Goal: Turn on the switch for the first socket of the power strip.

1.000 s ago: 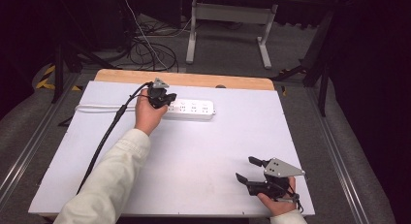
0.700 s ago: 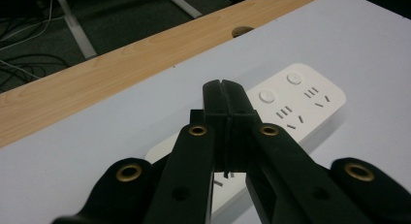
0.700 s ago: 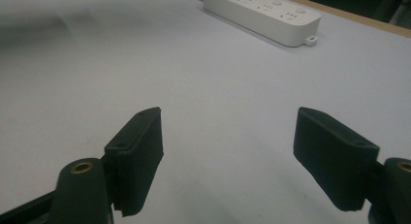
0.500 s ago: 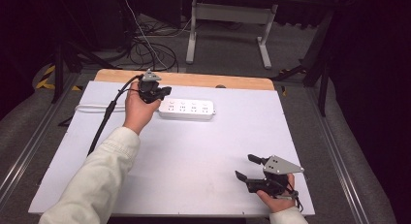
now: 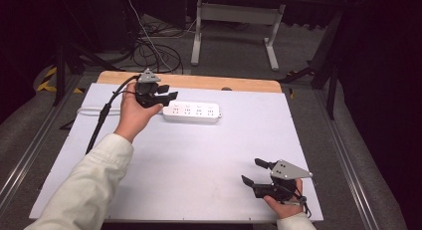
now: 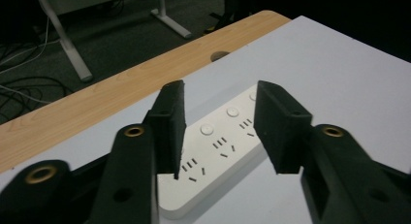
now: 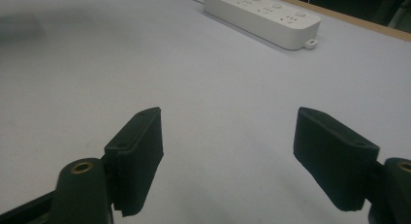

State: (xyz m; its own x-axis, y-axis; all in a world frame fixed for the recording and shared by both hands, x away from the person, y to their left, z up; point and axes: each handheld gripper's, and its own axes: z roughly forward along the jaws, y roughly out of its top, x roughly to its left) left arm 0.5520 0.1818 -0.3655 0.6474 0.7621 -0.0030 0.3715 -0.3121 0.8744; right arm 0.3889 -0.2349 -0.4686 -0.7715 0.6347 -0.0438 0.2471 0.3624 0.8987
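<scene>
The white power strip (image 5: 191, 112) is lying flat toward the table's far edge, left of centre. The left gripper (image 5: 166, 93) is hovering at its left end, jaws parted and empty. The right gripper (image 5: 253, 172) is resting near the right front corner, jaws spread wide, holding nothing.

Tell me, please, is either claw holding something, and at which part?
Nothing is held. The left claw is open above the white plastic power strip; the right claw is open too.

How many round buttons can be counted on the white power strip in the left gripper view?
3 show on the power strip: one beside the left gripper's near jaw, one farther along, one partly behind the other jaw. More may be hidden.
</scene>
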